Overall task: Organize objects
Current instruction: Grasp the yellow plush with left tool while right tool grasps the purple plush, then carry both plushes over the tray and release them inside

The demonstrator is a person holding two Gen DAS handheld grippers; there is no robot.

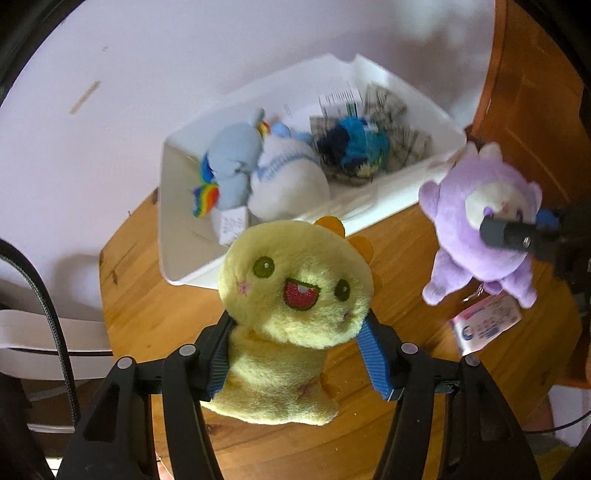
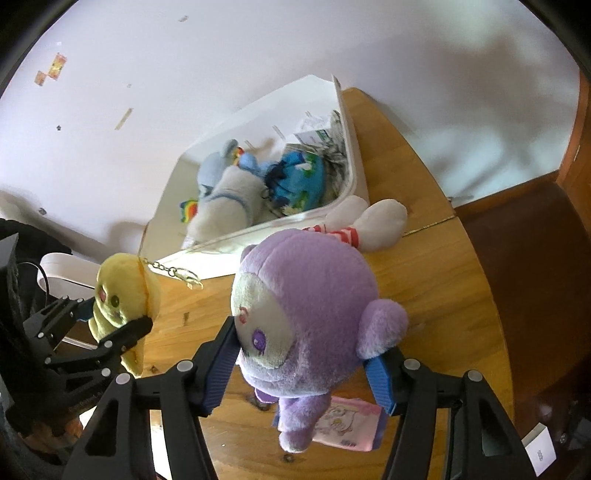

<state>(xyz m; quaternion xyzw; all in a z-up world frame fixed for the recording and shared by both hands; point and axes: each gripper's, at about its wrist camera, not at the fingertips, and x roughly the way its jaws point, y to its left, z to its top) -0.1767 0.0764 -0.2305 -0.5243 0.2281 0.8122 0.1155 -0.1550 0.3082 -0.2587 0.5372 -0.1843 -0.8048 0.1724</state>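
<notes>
Both views bright, soft daylight, no hard glare. Mottled soft shadows on the wall [image 1: 443, 29], upper right in both. Heavy fisheye bending, black vignette at corners. White bin [image 1: 388, 96] contents slightly smeared in left wrist view; nearer plush sharp. Wood table [image 2: 443, 295] evenly lit, faint sheen.

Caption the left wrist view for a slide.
Left claw grips yellow plush above wooden table, near white bin of toys.
</notes>
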